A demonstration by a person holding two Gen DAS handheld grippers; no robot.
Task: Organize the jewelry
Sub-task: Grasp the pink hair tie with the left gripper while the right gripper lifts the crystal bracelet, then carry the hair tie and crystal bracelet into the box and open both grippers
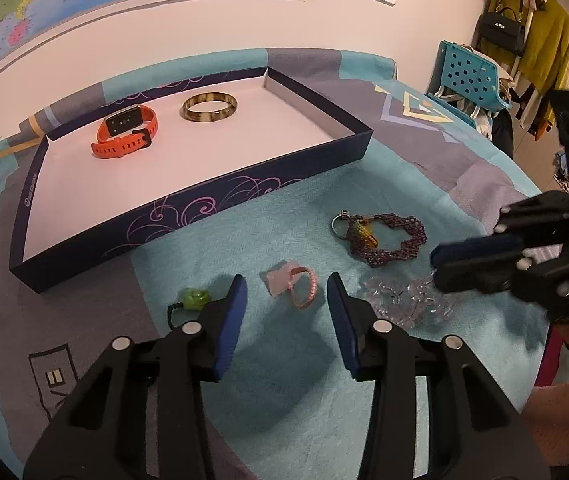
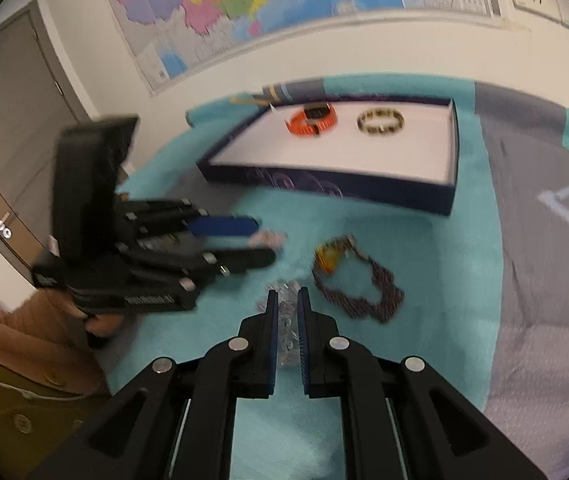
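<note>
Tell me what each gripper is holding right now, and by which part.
The left gripper is open and holds nothing, poised around the pink bracelet. The right gripper is nearly closed around the clear bead bracelet; a firm hold cannot be told.

The box (image 1: 188, 208) lies on the bed (image 1: 284, 380), toward the wall (image 1: 324, 28).

In the box, against its far side:
- The watch (image 1: 126, 132) lies to the left.
- The bangle (image 1: 210, 107) lies just to its right, apart from it.

On the bed, in front of the box:
- The small charm (image 1: 194, 299) lies furthest left.
- The small bracelet (image 1: 294, 286) lies to its right.
- The beaded necklace (image 1: 380, 238) lies further right and further back.
- The clear bracelet (image 1: 400, 300) lies in front of the necklace, right of the small bracelet.

A map (image 2: 252, 4) hangs on the wall behind the bed. A chair (image 1: 470, 76) stands off the bed's far right corner.
</note>
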